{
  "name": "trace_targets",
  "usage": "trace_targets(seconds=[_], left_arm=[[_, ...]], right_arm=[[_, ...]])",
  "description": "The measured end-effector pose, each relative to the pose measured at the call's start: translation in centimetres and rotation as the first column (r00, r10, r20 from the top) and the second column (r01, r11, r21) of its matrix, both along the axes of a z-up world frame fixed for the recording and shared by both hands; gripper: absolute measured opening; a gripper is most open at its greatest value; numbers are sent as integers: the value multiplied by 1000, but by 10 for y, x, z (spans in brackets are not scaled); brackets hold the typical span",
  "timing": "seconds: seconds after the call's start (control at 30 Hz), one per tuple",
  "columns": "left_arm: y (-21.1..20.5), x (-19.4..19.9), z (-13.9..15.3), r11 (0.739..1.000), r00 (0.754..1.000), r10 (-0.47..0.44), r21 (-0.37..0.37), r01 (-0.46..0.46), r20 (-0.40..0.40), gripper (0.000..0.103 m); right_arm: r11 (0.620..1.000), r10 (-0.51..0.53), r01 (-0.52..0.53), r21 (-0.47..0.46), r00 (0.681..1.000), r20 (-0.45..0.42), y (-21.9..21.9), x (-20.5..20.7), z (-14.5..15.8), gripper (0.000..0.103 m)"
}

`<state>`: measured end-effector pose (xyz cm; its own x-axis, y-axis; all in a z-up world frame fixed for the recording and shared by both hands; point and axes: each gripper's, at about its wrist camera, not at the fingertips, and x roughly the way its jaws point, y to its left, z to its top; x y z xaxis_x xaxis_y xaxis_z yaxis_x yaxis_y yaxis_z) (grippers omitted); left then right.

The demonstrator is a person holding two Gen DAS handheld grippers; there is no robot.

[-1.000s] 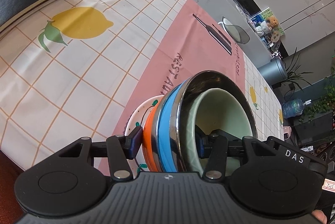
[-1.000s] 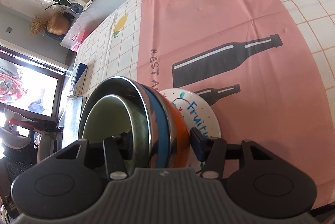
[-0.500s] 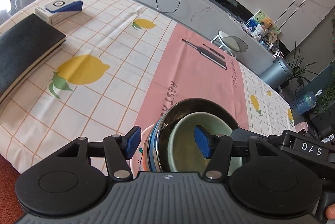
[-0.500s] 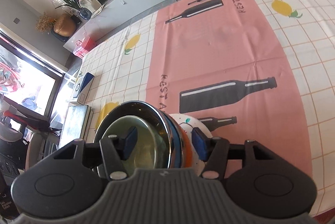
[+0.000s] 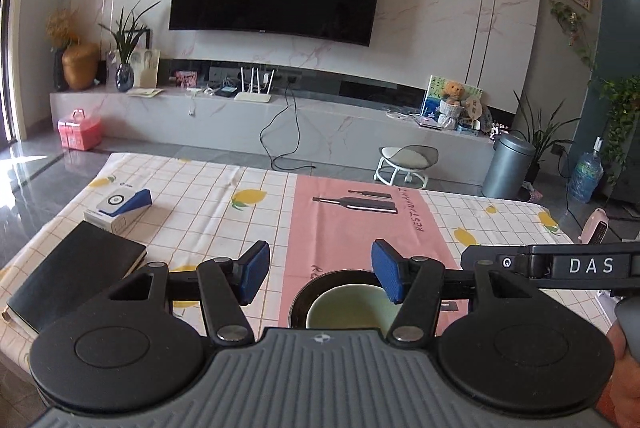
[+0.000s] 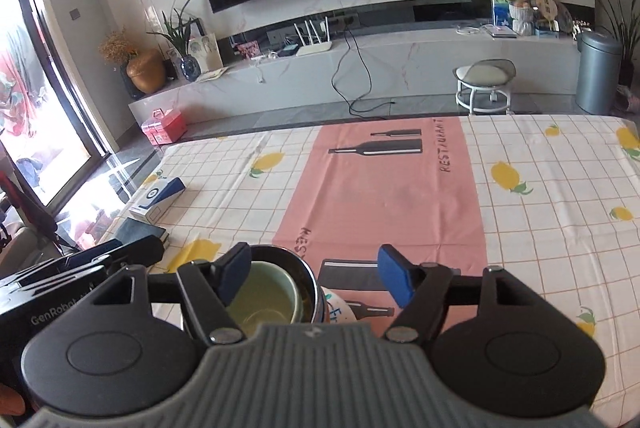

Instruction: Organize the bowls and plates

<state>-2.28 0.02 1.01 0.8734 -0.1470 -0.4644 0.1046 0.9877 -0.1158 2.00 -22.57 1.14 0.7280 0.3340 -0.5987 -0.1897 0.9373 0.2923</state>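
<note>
A stack of nested bowls stands on the table's near edge, on a white plate (image 6: 340, 310) with fruit lettering. A pale green bowl (image 5: 344, 308) sits inside a steel bowl (image 5: 304, 298). In the right wrist view the green bowl (image 6: 260, 304) and the steel bowl's rim (image 6: 308, 276) show too. My left gripper (image 5: 320, 274) is open and empty, raised above the stack. My right gripper (image 6: 316, 276) is open and empty, also above it. The lower bowls are hidden behind the gripper bodies.
A black notebook (image 5: 76, 276) and a blue-and-white box (image 5: 120, 206) lie at the table's left. The lemon-and-pink tablecloth (image 6: 400, 188) covers the table. Beyond the far edge are a stool (image 6: 484, 80), a bin (image 6: 598, 72) and a TV wall.
Both grippers let go of the bowl stack, opened wide, and lifted and tilted up to look across the room. The stack stays on the plate.
</note>
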Motion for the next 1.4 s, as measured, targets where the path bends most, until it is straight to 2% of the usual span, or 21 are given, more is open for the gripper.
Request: trace_targets(seconds=[0.13,0.17,0.27,0.33,0.47,0.7,0.8,1.03,1.4], left_arm=[[-4,-19,5,999,999,-25,28,24,34,68],[-4,-22,5,999,999,-29,35,28,36,68],[-3,-31,-1,998,999,-31,56,30,18,68],[-2,-37,-7,998,1000,-23,64,22,12,68],[2,-45,-22,1000,999,1,27,0,-37,69],[-2,-50,-48,998,992,4,65,4,-130,71],[-6,-49,-56,997,983,5,79,10,-181,71],[-14,-46,-69,995,969,24,95,0,-247,71],[-16,-47,-68,995,968,28,102,-2,-248,71]], right_arm=[[999,16,-13,-32,996,89,2,-30,10,86],[998,10,-4,-55,993,116,3,-37,11,87],[993,3,15,-116,988,156,6,-57,9,87],[994,-3,20,-111,988,152,5,-66,5,87],[991,-29,48,-122,988,151,5,-85,-7,87],[971,-82,115,-211,984,159,12,-108,-30,91],[967,-87,113,-229,988,124,12,-111,-40,91],[973,-143,144,-181,990,19,2,-111,-61,91],[975,-128,127,-184,992,3,5,-110,-66,91]])
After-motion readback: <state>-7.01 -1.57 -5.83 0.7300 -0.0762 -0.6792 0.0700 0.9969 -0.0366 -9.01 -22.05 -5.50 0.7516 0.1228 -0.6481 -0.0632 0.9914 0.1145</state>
